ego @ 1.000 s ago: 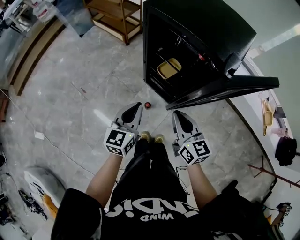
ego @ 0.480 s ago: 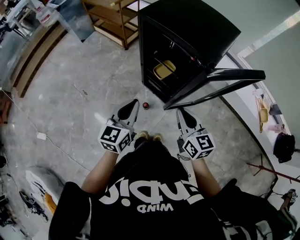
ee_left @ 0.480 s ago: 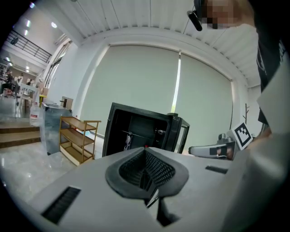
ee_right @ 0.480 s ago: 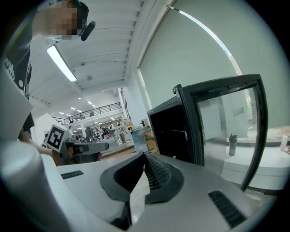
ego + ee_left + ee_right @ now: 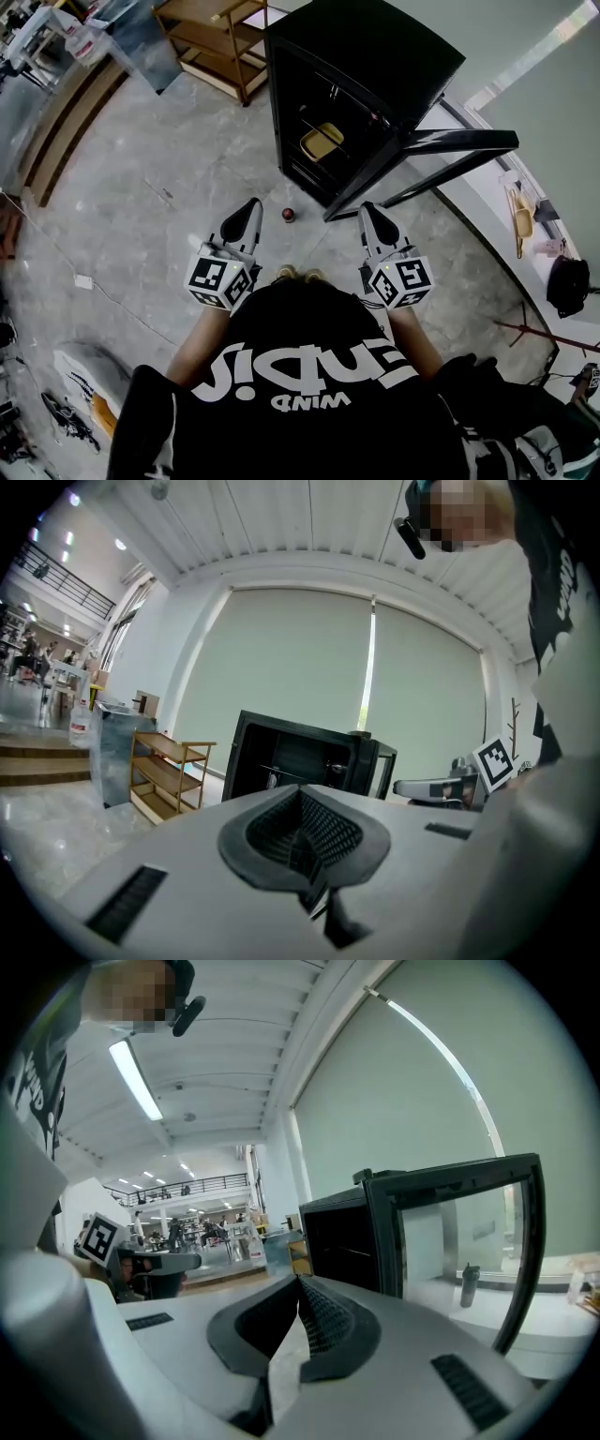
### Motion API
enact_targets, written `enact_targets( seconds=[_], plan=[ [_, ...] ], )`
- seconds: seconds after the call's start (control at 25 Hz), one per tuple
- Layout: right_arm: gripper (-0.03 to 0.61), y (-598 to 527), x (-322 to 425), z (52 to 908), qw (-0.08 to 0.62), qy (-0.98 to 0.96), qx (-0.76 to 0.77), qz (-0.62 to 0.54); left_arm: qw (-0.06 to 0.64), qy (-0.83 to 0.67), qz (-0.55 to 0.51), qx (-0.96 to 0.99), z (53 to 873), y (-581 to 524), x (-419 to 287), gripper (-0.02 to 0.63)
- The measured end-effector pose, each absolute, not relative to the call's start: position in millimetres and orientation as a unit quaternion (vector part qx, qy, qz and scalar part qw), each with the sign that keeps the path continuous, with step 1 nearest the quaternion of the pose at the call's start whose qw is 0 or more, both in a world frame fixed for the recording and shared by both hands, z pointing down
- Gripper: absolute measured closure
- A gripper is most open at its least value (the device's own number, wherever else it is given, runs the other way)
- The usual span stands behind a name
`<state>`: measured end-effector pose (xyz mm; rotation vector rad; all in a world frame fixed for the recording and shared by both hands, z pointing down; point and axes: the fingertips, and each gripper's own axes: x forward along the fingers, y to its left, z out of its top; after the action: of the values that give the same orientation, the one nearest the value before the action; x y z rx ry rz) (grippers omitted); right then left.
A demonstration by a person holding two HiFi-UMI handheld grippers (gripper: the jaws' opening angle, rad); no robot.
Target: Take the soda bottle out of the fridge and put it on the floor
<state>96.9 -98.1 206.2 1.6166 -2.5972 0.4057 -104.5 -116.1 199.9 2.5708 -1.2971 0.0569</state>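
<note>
The soda bottle (image 5: 288, 215) stands upright on the floor (image 5: 141, 187), just in front of the open fridge (image 5: 375, 56) near its door-side bottom corner, so the task looks done. The left gripper (image 5: 251, 206) and the right gripper (image 5: 367, 210) hang well above the floor on either side of the bottle. The left fingers (image 5: 328, 832) are pressed together with nothing between them, and the right fingers (image 5: 323, 1321) also meet empty. The main risk is the fridge door (image 5: 450, 141). It stands wide open, and swinging it closed may clip the bottle and topple it. The person's shoes (image 5: 298, 273) are also near, so a careless step forward could knock it over.
</note>
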Motion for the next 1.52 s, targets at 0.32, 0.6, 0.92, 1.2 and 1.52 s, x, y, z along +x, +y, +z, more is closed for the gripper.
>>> enact_targets(
  seconds=[0.32,0.6,0.92,1.2,1.52],
  plan=[
    [0.555,-108.9,81.6,220.0,0.029,-0.846,0.518,0.123,0.097,-0.457,0.023,0.884,210.7,-122.0,-110.0,0.607],
    [0.555,-109.5,76.7,220.4,0.024,-0.847,0.517,0.124,0.090,-0.479,0.021,0.873,211.0,-125.8,-119.9,0.607],
    [0.555,-105.9,82.4,219.5,0.027,-0.837,0.533,0.121,0.090,-0.482,0.027,0.871,211.1,-123.4,-121.0,0.607],
    [0.555,-103.3,85.2,219.3,0.023,-0.834,0.537,0.123,0.097,-0.482,0.031,0.870,217.4,-118.1,-118.5,0.607],
    [0.555,-99.6,85.0,220.4,0.023,-0.833,0.538,0.125,0.099,-0.484,0.029,0.869,219.0,-113.8,-119.6,0.607]
  ],
)
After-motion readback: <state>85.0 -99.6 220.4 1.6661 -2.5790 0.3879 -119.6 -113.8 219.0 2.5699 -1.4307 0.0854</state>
